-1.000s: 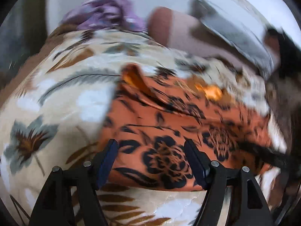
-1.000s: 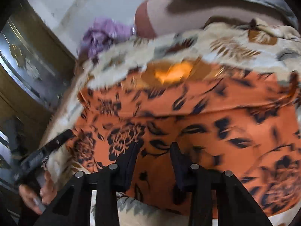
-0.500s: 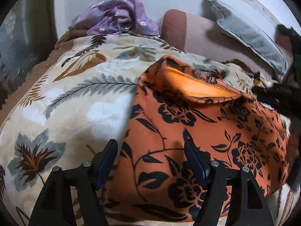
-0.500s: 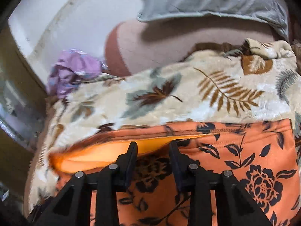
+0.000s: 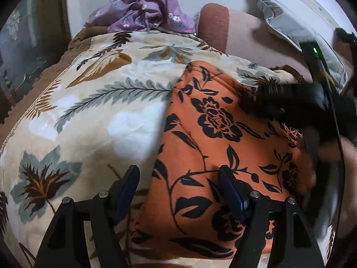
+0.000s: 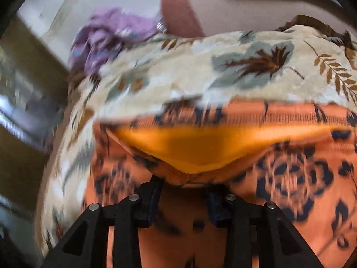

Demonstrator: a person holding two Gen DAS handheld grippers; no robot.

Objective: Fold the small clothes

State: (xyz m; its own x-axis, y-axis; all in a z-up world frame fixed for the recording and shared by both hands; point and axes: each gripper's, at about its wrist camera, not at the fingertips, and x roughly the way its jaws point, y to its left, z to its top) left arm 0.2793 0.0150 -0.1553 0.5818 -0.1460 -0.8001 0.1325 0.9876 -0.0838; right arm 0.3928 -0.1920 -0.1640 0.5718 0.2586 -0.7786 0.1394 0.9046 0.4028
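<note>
Where the orange garment (image 5: 214, 147) showed an open yellow-lined mouth in the left view half a second ago, it now lies flat there, print up, on the leaf-patterned blanket (image 5: 89, 116), its left edge running down between the blanket and the left gripper's (image 5: 178, 189) fingers. That gripper has scarcely shifted; its fingers stand wide apart above the cloth's near left edge, one over blanket, one over orange cloth, pinching nothing. The right gripper (image 5: 290, 102) has come into the left view as a dark blur across the garment's upper right. In the right view, the picture has gone from sharp to smeared, and the yellow lining (image 6: 200, 147) now hangs as a deep pocket just ahead of the right gripper (image 6: 183, 189), where earlier it was a thin strip. Its jaws are opening slightly, with a fold of the orange hem bunched between the fingertips and lifted; they still seem to grip it, though blur hides the contact.

Behind the blanket lie a crumpled purple cloth (image 5: 142, 11), a brown bolster (image 5: 214, 26) and a grey pillow (image 5: 290, 29) against the white wall. A dark cabinet (image 6: 26, 102) stands at the left.
</note>
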